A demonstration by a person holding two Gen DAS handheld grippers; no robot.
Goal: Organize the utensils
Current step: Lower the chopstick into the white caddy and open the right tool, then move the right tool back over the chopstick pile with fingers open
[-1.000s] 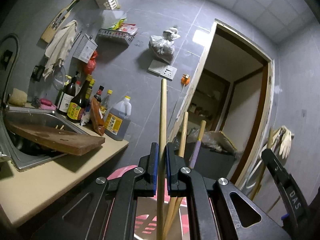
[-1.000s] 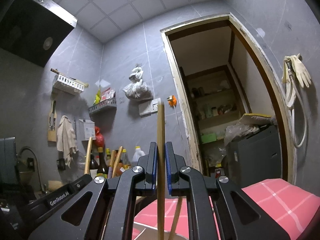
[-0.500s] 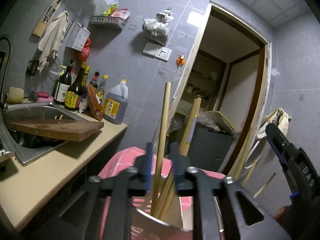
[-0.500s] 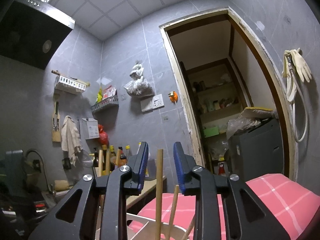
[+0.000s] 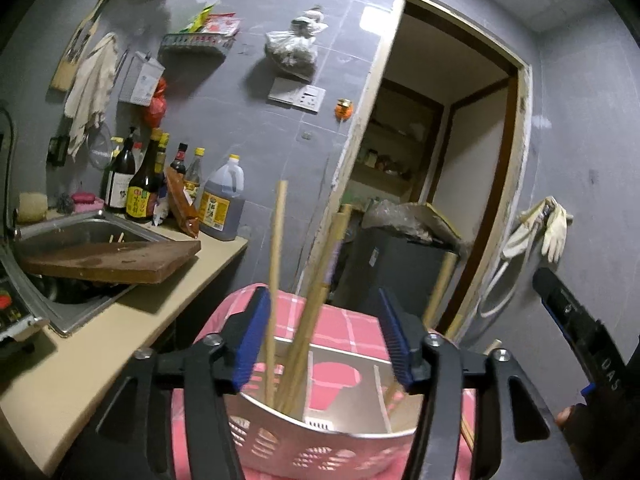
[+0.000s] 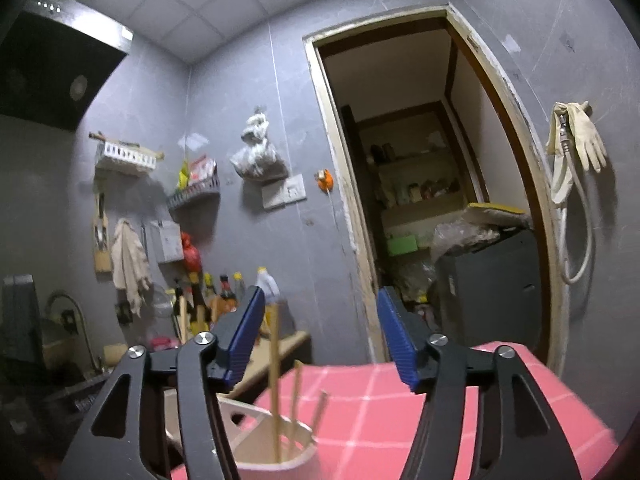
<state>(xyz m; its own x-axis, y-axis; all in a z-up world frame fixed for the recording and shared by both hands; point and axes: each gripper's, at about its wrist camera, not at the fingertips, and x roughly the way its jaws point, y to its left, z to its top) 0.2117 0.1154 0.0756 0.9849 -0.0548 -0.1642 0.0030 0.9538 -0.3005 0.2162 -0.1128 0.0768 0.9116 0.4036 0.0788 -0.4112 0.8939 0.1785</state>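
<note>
Several wooden chopsticks (image 5: 276, 280) stand upright in a pale perforated utensil holder (image 5: 320, 444) on a pink checked cloth (image 5: 344, 324). My left gripper (image 5: 324, 340) is open above the holder, its blue pads either side of the sticks and apart from them. In the right wrist view the holder (image 6: 272, 464) sits low and left with a few chopsticks (image 6: 274, 380) in it. My right gripper (image 6: 320, 338) is open and empty above it. The right gripper's black body (image 5: 576, 332) shows at the right edge of the left wrist view.
A beige counter (image 5: 100, 332) on the left carries a steel sink (image 5: 68, 236) with a wooden board (image 5: 116, 262) across it, and several sauce bottles (image 5: 140, 184) at the wall. An open doorway (image 5: 436, 184) and a dark cabinet (image 5: 396, 268) lie behind. Gloves (image 5: 554, 228) hang at right.
Both grippers were shut on a chopstick one second ago. Both have opened wide and let go, and the chopsticks now stand in the holder. Both views have tipped downward.
</note>
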